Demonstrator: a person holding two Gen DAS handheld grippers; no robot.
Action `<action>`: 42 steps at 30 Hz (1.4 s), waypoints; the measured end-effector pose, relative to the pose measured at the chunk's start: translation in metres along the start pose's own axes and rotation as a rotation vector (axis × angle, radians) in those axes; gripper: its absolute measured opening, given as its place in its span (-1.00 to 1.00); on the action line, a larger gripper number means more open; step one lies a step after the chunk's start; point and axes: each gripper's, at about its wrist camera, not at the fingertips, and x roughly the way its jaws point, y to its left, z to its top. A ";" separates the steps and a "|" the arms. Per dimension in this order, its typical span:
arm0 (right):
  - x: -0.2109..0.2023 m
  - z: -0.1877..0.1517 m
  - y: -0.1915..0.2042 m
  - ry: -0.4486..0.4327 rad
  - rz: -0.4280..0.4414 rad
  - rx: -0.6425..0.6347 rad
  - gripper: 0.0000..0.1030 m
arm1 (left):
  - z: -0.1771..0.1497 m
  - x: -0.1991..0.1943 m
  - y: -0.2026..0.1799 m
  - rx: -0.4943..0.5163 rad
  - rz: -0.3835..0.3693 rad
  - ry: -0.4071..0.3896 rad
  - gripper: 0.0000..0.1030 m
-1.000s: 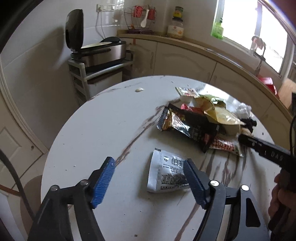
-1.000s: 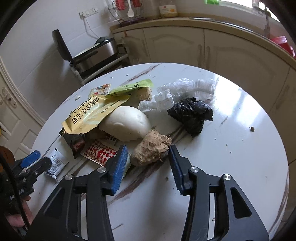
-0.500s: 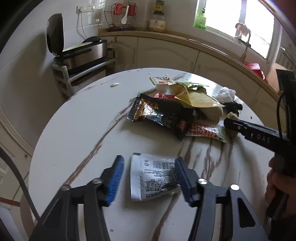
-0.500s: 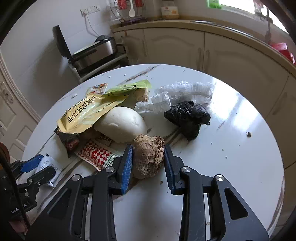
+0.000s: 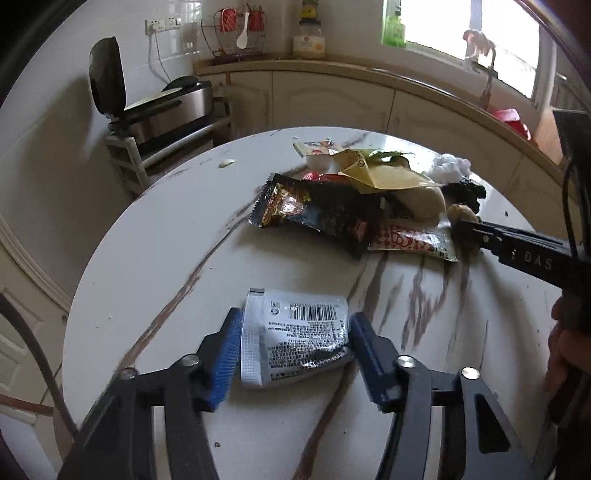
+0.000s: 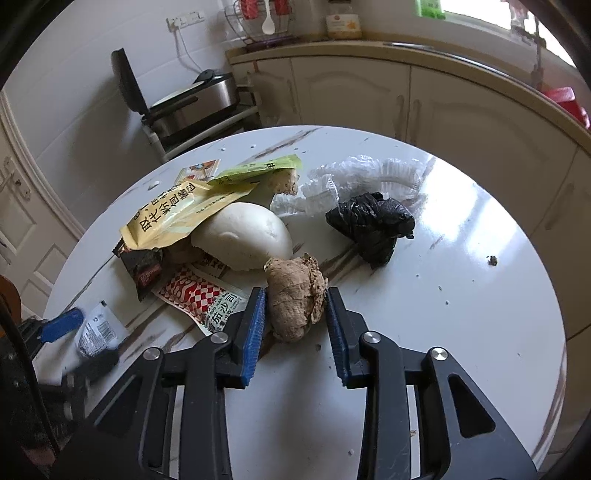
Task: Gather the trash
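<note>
Both grippers angle down at the round table [image 5: 155, 258]. The left gripper [image 5: 293, 334] has just been closing around a silver sachet [image 5: 295, 336] (pads touching its edges); the right gripper [image 6: 295, 314] pinches a ginger root [image 6: 295, 295] beside the trash pile.

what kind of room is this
Most likely a home kitchen. Cream cabinets run under a curved countertop below a window, a wire rack with a white spoon stands by a wall socket, and an open-lidded cooker sits on a small shelf beside the round marble-look table.
</note>
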 end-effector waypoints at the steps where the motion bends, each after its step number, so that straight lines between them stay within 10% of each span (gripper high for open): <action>1: 0.000 0.000 0.000 -0.001 0.003 0.002 -0.44 | 0.000 0.000 0.000 -0.004 -0.003 -0.001 0.00; 5: -0.005 -0.005 -0.008 -0.009 0.026 0.027 -0.45 | -0.002 -0.003 0.006 -0.029 -0.029 -0.001 -0.29; 20: -0.056 -0.040 -0.027 -0.046 0.094 0.087 -0.45 | -0.018 -0.045 -0.011 -0.043 -0.090 -0.028 -0.37; 37: -0.166 -0.099 -0.057 -0.153 0.099 0.130 -0.45 | -0.033 -0.124 -0.131 0.133 -0.190 -0.114 -0.50; 42: -0.201 -0.116 -0.082 -0.198 0.070 0.163 -0.45 | -0.033 -0.129 -0.169 0.183 -0.240 -0.103 -0.84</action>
